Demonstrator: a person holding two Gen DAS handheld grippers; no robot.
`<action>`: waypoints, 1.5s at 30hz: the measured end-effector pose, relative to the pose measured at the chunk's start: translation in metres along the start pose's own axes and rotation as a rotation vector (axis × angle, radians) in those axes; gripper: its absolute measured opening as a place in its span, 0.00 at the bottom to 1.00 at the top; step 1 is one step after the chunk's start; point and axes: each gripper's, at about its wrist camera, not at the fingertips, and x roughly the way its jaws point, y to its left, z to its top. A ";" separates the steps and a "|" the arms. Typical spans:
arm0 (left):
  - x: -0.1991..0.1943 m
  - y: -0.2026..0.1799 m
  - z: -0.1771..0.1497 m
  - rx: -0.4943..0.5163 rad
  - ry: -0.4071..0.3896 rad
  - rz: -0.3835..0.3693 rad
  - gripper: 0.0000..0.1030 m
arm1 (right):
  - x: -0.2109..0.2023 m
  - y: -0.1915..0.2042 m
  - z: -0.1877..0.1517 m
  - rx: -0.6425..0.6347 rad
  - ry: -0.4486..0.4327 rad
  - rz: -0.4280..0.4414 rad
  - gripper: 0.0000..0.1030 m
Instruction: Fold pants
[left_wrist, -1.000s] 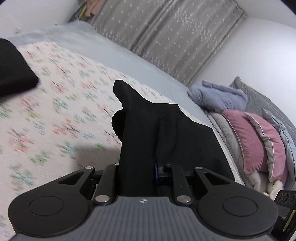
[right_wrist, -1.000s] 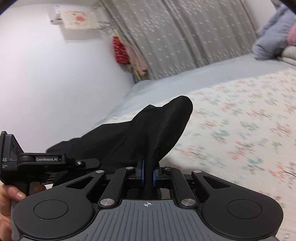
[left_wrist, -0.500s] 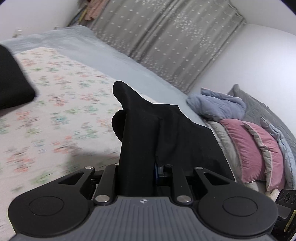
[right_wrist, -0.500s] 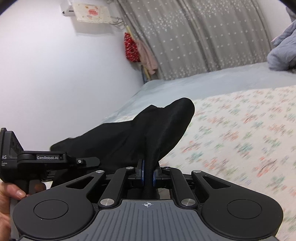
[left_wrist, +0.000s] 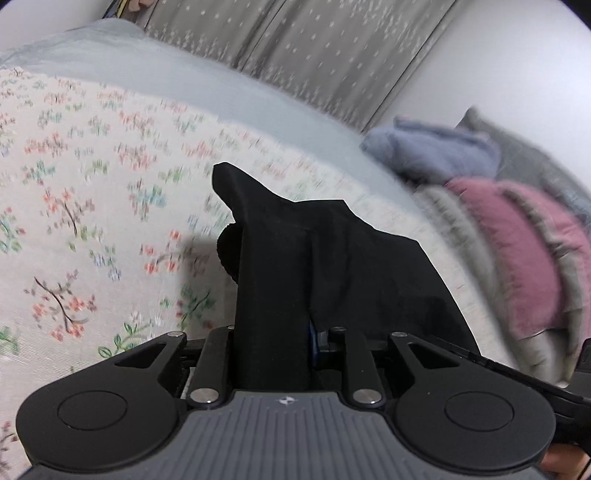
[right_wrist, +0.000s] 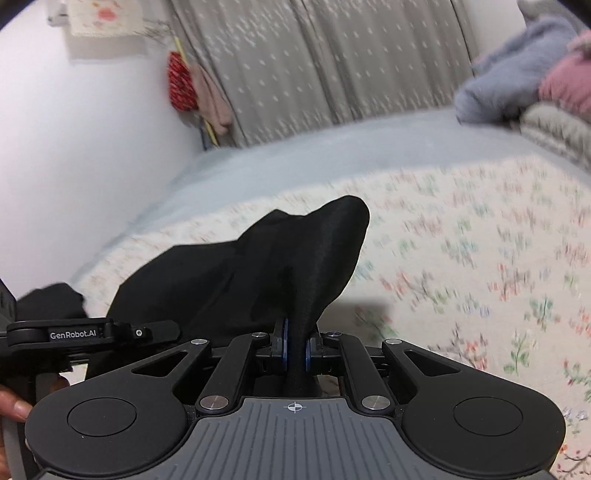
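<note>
Pants (left_wrist: 332, 266), black and bunched, hang in the air between two handheld grippers over the flowered bedspread (left_wrist: 92, 184), so the folding proper looks barely begun: no flat panel, crease or stacked layer shows anywhere on the bed. On the left, the left gripper (left_wrist: 273, 343) has a thick wad of the cloth standing between its fingers; its jaws have just been opening a little, yet the fabric fills the gap from side to side and rises stiffly from it, so I judge the grip is kept. A corner of the garment pokes up above it, and the rest slopes away toward the bed's pillow end, where a pink pillow (left_wrist: 517, 251) and a blue-grey blanket (left_wrist: 436, 151) are piled. On the right, the right gripper (right_wrist: 294, 347) has its fingers nearly together, clamped on a thin pinch of the same cloth. From there the garment sags leftward near the bed's wall-side edge. What remains, I judge, is nearly everything: spreading the pants flat on the bed, laying leg on leg, then doubling them over.
</note>
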 end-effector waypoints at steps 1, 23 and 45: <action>0.007 0.000 -0.002 0.015 0.000 0.034 0.59 | 0.010 -0.007 -0.008 0.014 0.027 -0.012 0.11; -0.160 -0.057 -0.034 0.063 -0.199 0.316 0.94 | -0.113 0.054 -0.019 -0.096 -0.084 -0.111 0.73; -0.184 -0.100 -0.137 0.250 -0.206 0.411 1.00 | -0.213 0.100 -0.112 -0.092 -0.137 -0.234 1.00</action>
